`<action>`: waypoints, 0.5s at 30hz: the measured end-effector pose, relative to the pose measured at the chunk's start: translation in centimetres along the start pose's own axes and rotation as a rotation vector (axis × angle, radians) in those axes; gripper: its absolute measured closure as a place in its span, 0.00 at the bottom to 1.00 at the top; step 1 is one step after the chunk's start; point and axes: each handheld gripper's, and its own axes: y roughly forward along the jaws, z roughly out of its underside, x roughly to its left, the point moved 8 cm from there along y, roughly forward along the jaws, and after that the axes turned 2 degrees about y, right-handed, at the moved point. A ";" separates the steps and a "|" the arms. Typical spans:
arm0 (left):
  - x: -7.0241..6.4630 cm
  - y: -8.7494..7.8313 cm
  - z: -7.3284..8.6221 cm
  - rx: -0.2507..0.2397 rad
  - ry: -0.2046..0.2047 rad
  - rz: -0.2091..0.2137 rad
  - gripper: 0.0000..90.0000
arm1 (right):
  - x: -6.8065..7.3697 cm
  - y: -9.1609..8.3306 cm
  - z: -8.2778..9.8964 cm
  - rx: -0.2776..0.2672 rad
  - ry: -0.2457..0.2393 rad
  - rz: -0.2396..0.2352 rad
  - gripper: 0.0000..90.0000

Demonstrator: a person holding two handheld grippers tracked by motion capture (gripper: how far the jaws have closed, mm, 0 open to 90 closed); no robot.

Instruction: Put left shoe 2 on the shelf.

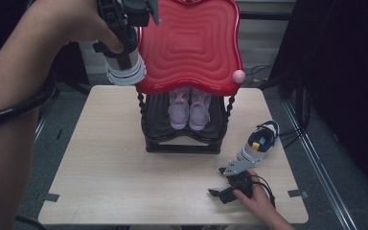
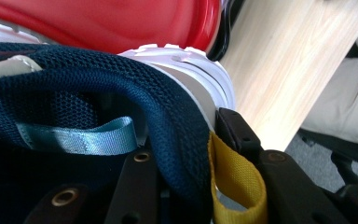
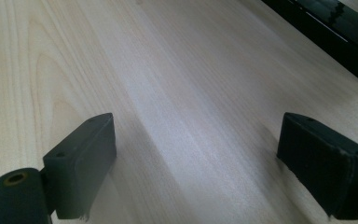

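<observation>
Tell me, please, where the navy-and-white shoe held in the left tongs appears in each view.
High view: navy-and-white shoe at upper left, raised beside the red shelf.
Left gripper view: it covers the left and centre, collar clamped by the left tongs.
Right gripper view: not in it.
Shared landmark: the red shelf.

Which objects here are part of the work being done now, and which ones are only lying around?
Part of the work:
left claw, shut on a navy and white sneaker
red top shelf of the shoe rack
matching sneaker on the table

Lying around:
pink shoes on the lower shelf
right claw, open
</observation>
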 end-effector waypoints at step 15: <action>0.3 0.6 -3.8 -0.058 0.059 -0.067 0.78 | 0.0 0.0 0.0 -0.001 0.000 0.000 0.12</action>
